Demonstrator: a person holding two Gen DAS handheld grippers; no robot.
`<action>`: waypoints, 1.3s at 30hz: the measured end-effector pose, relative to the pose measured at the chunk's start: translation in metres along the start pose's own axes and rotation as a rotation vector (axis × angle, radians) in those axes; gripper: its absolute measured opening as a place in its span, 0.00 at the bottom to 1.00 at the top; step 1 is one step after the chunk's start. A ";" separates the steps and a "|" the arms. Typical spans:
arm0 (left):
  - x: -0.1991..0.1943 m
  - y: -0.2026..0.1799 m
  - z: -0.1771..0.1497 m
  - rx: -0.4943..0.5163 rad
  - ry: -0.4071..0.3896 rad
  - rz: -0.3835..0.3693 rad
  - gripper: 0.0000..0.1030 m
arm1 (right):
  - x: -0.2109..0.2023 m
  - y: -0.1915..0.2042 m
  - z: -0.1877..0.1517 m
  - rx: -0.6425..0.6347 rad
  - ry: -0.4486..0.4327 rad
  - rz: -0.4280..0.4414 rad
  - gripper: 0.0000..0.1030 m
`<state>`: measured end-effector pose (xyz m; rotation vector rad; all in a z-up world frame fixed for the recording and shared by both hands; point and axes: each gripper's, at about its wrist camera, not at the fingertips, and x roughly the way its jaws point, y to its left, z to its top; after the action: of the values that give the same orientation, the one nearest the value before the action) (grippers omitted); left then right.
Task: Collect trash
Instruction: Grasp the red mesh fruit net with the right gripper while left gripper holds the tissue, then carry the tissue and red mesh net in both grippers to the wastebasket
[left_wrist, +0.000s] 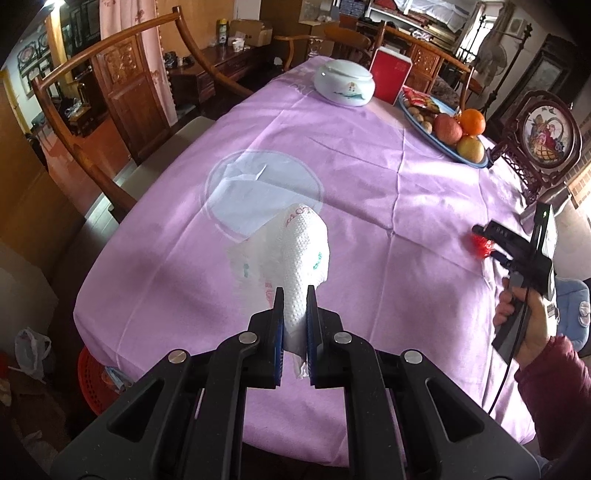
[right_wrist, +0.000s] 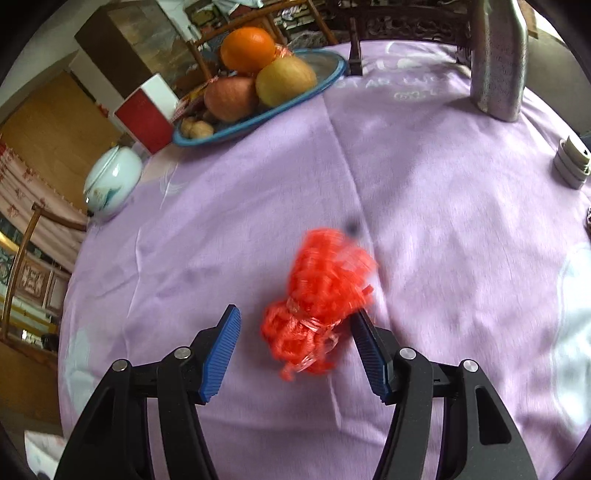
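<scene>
The left hand-held gripper (left_wrist: 295, 295) is clamped on a white paper wad (left_wrist: 303, 254) above the table (left_wrist: 369, 192). The right hand-held gripper (right_wrist: 295, 321) stands apart around a red mesh bag (right_wrist: 317, 299) lying on the table, the bag near its right pad. At ten o'clock from the bag sits a fruit plate (right_wrist: 258, 122).

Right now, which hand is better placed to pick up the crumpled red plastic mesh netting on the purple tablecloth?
The right. The right gripper has open jaws straddling the crumpled red plastic mesh netting, while the left gripper is shut on a white embossed paper towel wad.
</scene>
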<state>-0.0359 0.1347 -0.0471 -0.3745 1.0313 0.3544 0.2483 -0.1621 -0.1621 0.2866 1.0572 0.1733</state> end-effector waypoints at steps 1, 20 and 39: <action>0.002 0.001 0.000 0.001 0.006 0.002 0.11 | 0.003 0.000 0.005 0.016 -0.008 0.001 0.58; 0.012 -0.004 0.015 0.097 -0.010 -0.025 0.11 | -0.106 0.056 -0.006 -0.144 -0.100 0.202 0.27; -0.003 0.013 0.057 0.178 -0.127 -0.105 0.11 | -0.188 0.174 -0.097 -0.421 -0.079 0.326 0.27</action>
<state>-0.0003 0.1723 -0.0196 -0.2419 0.9075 0.1874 0.0721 -0.0339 0.0042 0.0810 0.8655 0.6634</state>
